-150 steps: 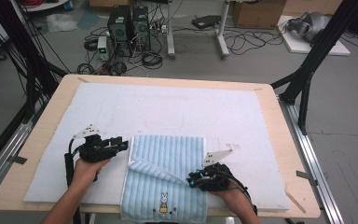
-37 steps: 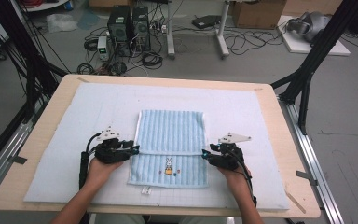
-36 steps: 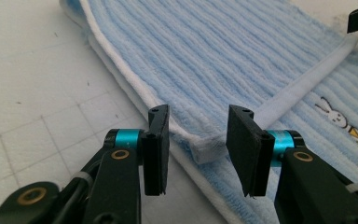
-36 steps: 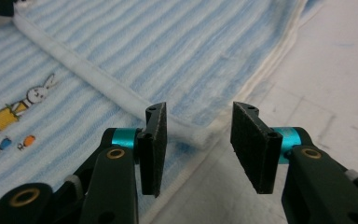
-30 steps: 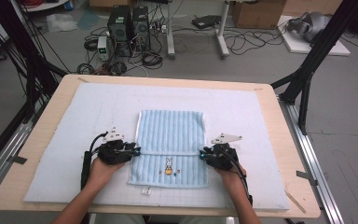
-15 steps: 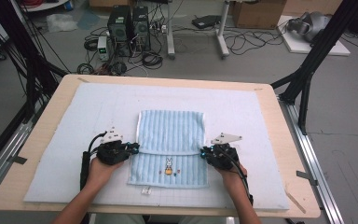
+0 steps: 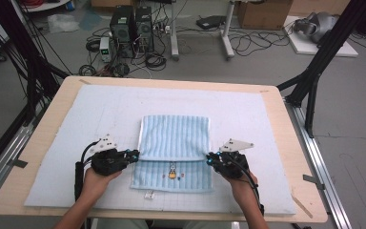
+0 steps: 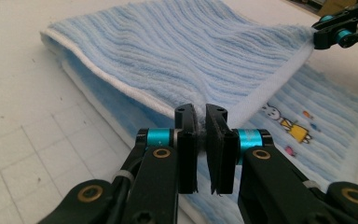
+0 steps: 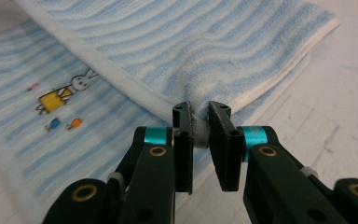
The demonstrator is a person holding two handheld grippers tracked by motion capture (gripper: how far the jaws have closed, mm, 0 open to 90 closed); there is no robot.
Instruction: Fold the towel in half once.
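The left hand-held gripper and right hand-held gripper each pinch a corner of the striped blue towel's folded-over edge. The towel lies mid-surface on the white mat, first fold seemingly underway, rabbit-print strip still uncovered.

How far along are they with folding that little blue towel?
Partway, it seems. One fold looks done: the striped blue towel lies doubled on the white mat, its folded flap stopping short of the rabbit picture. In hand: the left gripper and right gripper each pinch a corner of that flap's near edge. Left: probably carrying that flap to its place, then letting go.
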